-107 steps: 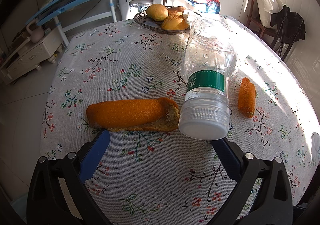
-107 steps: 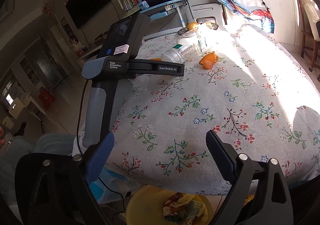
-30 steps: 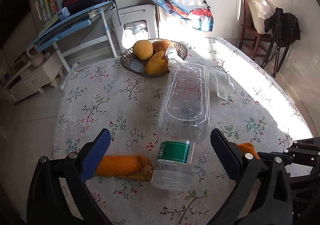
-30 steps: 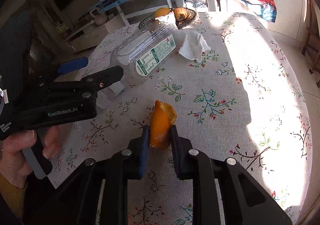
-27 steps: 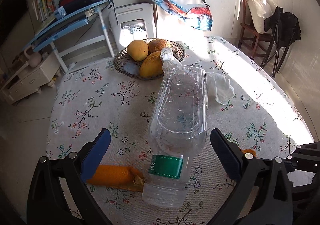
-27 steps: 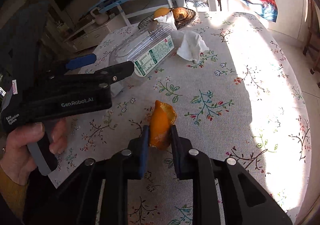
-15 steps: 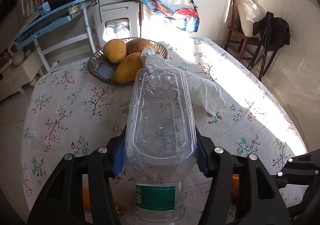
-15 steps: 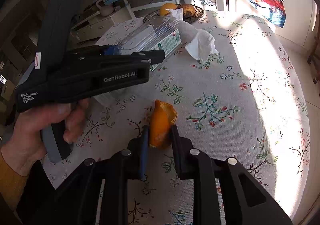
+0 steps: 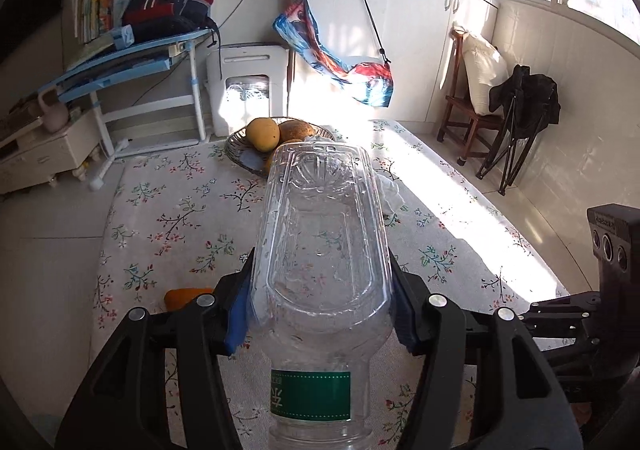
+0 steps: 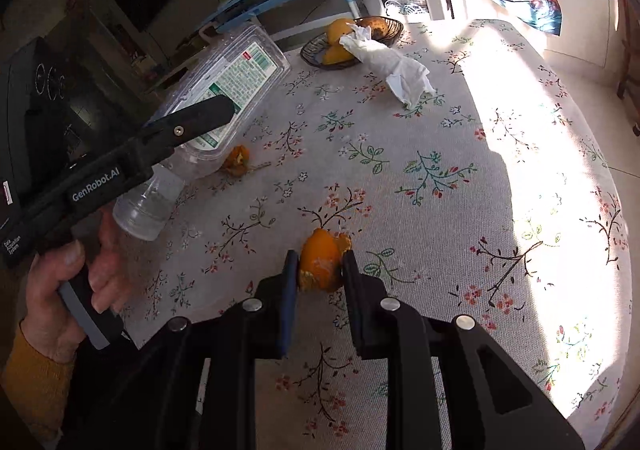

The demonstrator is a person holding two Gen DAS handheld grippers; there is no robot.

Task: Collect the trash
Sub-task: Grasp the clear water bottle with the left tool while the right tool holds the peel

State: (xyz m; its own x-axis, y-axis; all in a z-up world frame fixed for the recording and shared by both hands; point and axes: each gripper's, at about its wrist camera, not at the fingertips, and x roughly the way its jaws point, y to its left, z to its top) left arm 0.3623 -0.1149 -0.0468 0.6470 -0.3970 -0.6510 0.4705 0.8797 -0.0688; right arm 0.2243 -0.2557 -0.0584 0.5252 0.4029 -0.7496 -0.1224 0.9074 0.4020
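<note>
Bottle base points away, seemingly tilted upward.

White lettering on the left gripper reads "GenRobot.AI" along its arm, and small print lower on its handle reads "Data Acquisition System". The bottle carries a green and white label of fine print with a barcode, too small to read. In the left wrist view the bottle's green neck band shows a white character that cannot be made out.
</note>
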